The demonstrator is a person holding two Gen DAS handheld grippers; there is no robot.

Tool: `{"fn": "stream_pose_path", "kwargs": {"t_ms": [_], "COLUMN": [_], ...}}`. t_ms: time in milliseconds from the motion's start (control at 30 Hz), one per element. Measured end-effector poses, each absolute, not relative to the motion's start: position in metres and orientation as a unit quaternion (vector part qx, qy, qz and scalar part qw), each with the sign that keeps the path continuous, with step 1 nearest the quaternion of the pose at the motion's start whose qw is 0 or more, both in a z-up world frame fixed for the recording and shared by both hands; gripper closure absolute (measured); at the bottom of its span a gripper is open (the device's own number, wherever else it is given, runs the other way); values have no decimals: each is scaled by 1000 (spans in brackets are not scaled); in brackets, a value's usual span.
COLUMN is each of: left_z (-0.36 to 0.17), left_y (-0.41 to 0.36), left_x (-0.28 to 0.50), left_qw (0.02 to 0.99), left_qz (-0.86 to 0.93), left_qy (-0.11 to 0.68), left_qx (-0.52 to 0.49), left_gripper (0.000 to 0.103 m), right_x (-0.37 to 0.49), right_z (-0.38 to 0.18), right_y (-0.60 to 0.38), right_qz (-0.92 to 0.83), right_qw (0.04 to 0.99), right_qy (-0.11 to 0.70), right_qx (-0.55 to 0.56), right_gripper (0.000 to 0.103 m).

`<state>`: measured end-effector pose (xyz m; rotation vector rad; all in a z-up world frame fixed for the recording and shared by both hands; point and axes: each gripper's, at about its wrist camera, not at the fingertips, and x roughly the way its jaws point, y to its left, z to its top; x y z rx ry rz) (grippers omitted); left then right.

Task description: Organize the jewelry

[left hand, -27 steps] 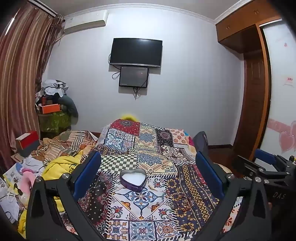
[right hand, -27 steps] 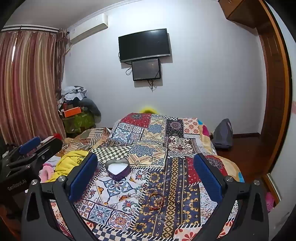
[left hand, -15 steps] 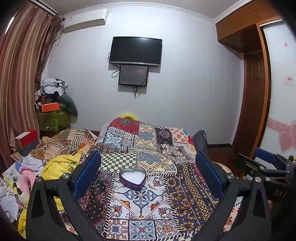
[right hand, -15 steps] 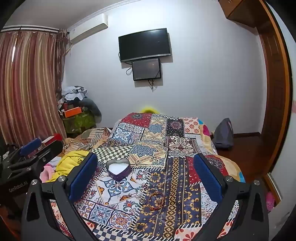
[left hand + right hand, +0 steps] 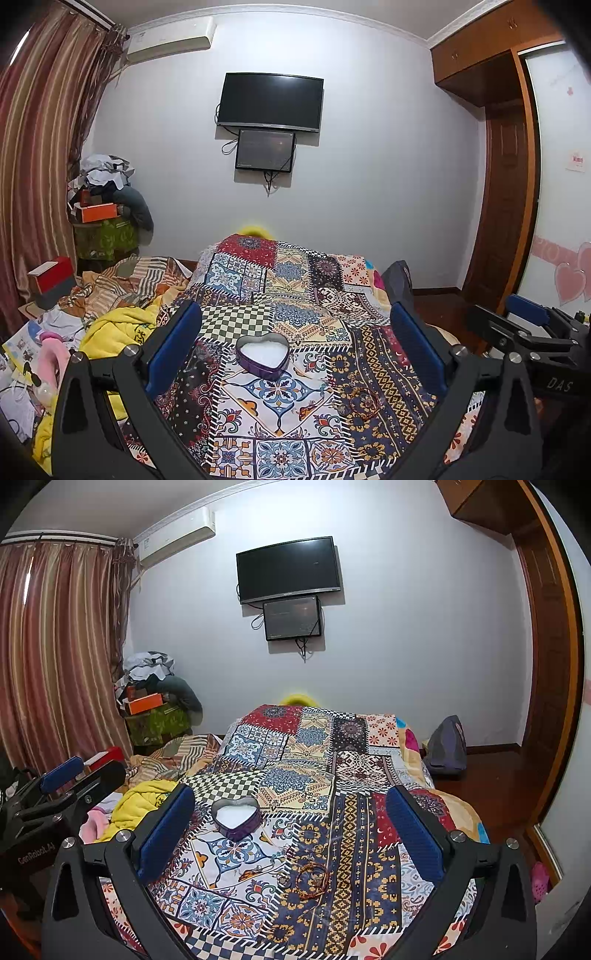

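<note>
A purple heart-shaped box [image 5: 263, 355] with a white lining lies open on the patchwork bedspread [image 5: 280, 417]; it also shows in the right wrist view [image 5: 236, 818]. A small heap of jewelry [image 5: 309, 878], a reddish beaded bracelet and thin chains, lies nearer, right of the box; it shows faintly in the left wrist view [image 5: 357, 403]. My left gripper [image 5: 295, 354] is open and empty above the bed, the box between its fingers in view. My right gripper [image 5: 290, 836] is open and empty, above the jewelry.
A yellow garment [image 5: 118, 332] and loose clothes pile at the bed's left. Boxes and bags [image 5: 103, 229] stack by the curtain. A dark bag [image 5: 447, 749] sits on the floor right of the bed. A wardrobe door [image 5: 506, 206] stands at right.
Both grippers have shifted only slightly; the left view has tilted a little. The box and jewelry have not moved.
</note>
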<state>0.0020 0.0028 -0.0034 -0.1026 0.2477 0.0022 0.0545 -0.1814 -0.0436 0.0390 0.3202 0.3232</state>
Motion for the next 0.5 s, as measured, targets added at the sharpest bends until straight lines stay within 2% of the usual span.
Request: {"fn": "stream_pose_path", "kwargs": {"t_ms": [500], "left_z": [-6], "left_y": [5], "left_x": [2], "left_qw": [991], "left_qz": [5], "left_qy": [124], "left_qx": [-55], "left_gripper": [1], "right_x": [55], "right_z": [-45], "right_y": [-184], "right_qz": [161], "right_qw": [974], "right_qy": [158], "right_qx": [22], "right_gripper": [1]}}
